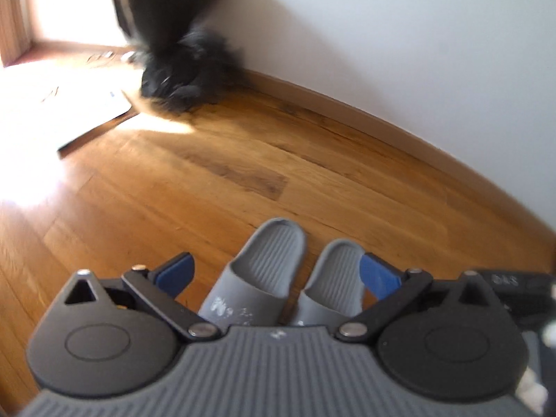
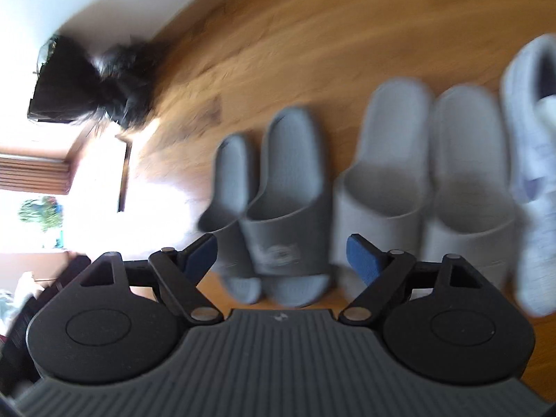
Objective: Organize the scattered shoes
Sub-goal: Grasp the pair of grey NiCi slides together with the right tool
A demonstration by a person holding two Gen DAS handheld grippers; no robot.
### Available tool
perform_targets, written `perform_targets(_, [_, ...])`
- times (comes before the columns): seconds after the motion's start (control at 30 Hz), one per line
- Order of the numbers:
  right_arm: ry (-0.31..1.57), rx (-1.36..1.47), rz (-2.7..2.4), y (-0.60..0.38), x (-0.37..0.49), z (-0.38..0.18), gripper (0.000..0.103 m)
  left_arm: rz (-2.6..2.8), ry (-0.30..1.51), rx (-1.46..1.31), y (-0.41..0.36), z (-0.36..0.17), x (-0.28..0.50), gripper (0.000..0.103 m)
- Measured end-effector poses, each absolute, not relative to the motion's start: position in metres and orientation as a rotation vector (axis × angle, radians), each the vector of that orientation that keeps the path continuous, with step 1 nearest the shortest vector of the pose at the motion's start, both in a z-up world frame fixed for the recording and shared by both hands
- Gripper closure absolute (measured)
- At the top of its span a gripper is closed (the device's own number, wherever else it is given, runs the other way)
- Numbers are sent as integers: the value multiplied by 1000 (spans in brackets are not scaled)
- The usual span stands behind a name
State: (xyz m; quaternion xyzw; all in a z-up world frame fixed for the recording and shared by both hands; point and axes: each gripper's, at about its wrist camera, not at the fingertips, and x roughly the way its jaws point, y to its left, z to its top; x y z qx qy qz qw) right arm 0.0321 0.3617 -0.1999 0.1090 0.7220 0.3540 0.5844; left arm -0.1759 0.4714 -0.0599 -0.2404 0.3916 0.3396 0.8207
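In the left wrist view two dark grey slippers lie side by side on the wooden floor, heels pointing away. My left gripper hangs over them, open, its blue pads apart from them on both sides. The right wrist view is blurred. It shows the same dark grey pair, a light grey pair of slippers to its right, and a pale sneaker at the far right, all in one row. My right gripper is open above the dark pair's toes and holds nothing.
A white wall with a wooden baseboard runs behind the shoes. A blurred black heap sits against that wall at the far left, next to a flat board in a bright sunlit patch. Bare wooden floor lies between.
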Motion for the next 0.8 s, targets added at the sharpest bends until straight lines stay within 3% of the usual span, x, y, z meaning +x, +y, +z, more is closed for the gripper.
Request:
perform_targets(0.2, [1841, 120, 729, 468, 31, -251, 21, 662, 891, -431, 485, -66, -167, 1])
perform_targets(0.37, [1872, 45, 648, 495, 29, -288, 22, 663, 890, -466, 495, -76, -169, 1])
perform_targets(0.47, [1899, 60, 600, 502, 30, -307, 33, 760, 909, -417, 510, -79, -176, 1])
perform_targets(0.57, [1921, 57, 550, 506, 33, -316, 35, 804, 922, -364, 524, -80, -186, 1])
perform_targets(0.8, [1911, -307, 520, 535, -3, -336, 41, 715, 851, -475, 529, -63, -194, 1])
